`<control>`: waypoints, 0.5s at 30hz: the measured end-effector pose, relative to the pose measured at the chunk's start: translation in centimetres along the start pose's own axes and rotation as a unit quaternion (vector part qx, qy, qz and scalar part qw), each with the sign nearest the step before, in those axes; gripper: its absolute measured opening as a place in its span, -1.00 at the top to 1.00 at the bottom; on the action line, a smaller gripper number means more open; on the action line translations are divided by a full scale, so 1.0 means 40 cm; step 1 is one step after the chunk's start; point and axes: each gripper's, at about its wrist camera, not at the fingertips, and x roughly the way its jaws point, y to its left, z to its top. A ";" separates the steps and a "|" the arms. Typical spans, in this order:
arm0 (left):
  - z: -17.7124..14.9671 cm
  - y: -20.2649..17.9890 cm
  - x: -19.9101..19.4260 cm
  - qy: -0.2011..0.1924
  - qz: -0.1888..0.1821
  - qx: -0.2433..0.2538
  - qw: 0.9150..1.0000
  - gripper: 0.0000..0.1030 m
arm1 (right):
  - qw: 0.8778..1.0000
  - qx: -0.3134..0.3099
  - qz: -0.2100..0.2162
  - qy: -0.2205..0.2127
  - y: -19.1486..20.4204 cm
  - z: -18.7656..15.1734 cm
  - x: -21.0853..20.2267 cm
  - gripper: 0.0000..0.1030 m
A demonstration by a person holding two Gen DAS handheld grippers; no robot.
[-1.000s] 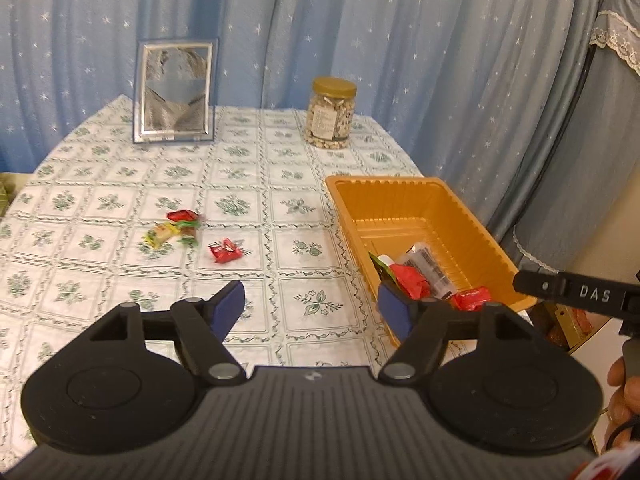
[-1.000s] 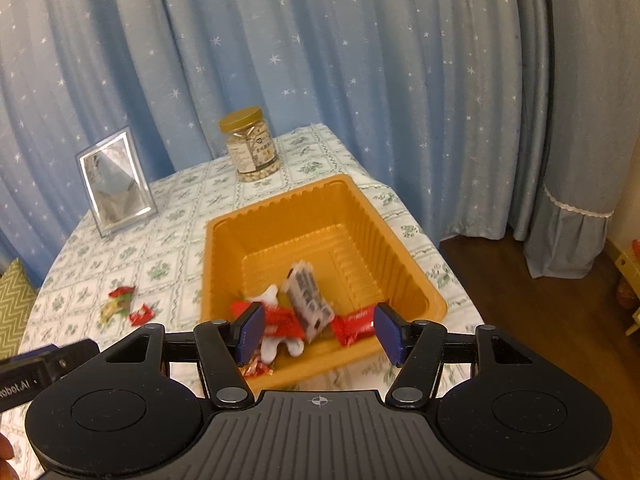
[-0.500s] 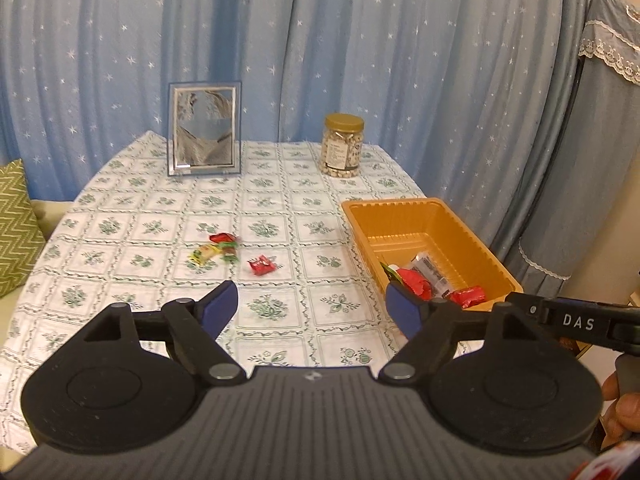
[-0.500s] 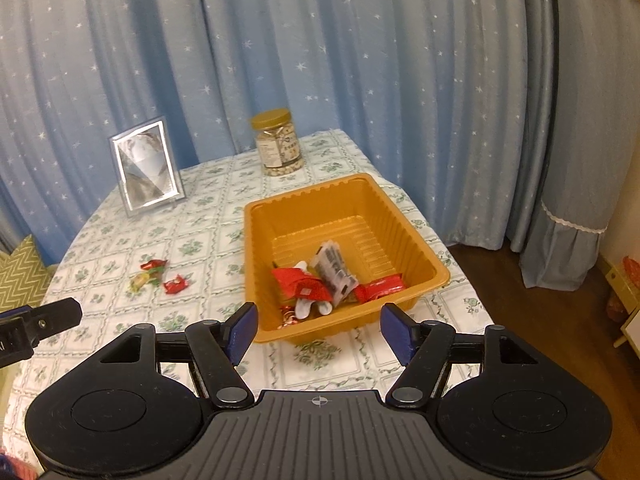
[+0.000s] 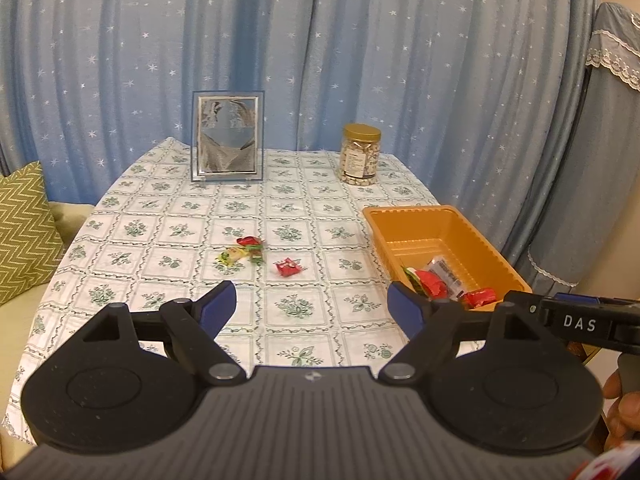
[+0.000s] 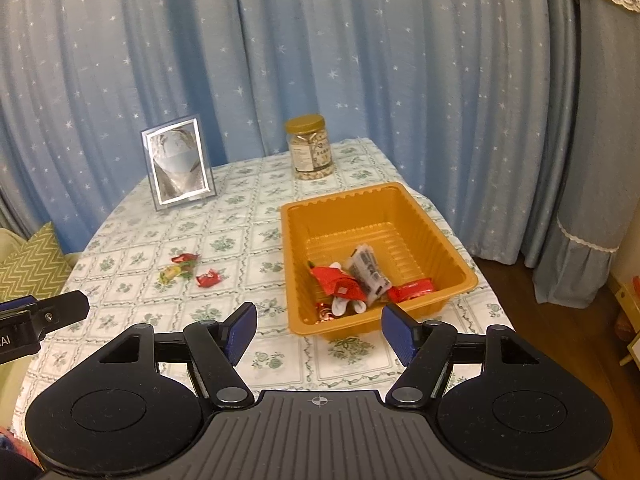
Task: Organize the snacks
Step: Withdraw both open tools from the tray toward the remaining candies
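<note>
Snacks half sorted: several wrappers lie in orange ribbed plastic tray (image 6: 448,236); three loose wrapped candies (image 5: 256,254) sit well left of it. Left gripper (image 5: 311,312) and right gripper (image 6: 318,334) spread, empty. Next: reach for candies.

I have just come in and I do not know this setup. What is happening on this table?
A person is sorting snacks with two hand-held grippers. Several wrapped snacks already lie in the orange tray. Three wrapped candies are still loose on the tablecloth, to the left of the tray. The left gripper and the right gripper are both open and empty, held back from the table.
</note>
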 end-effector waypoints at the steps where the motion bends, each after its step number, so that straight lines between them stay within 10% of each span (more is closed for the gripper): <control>1: 0.000 0.007 0.000 0.000 0.001 -0.002 1.000 -0.57 | 1.000 -0.001 0.001 0.001 0.004 0.000 0.001 -0.34; 15: -0.010 0.089 0.002 0.002 0.034 -0.016 0.999 -0.58 | 1.000 -0.012 0.027 -0.001 0.051 -0.009 0.021 -0.34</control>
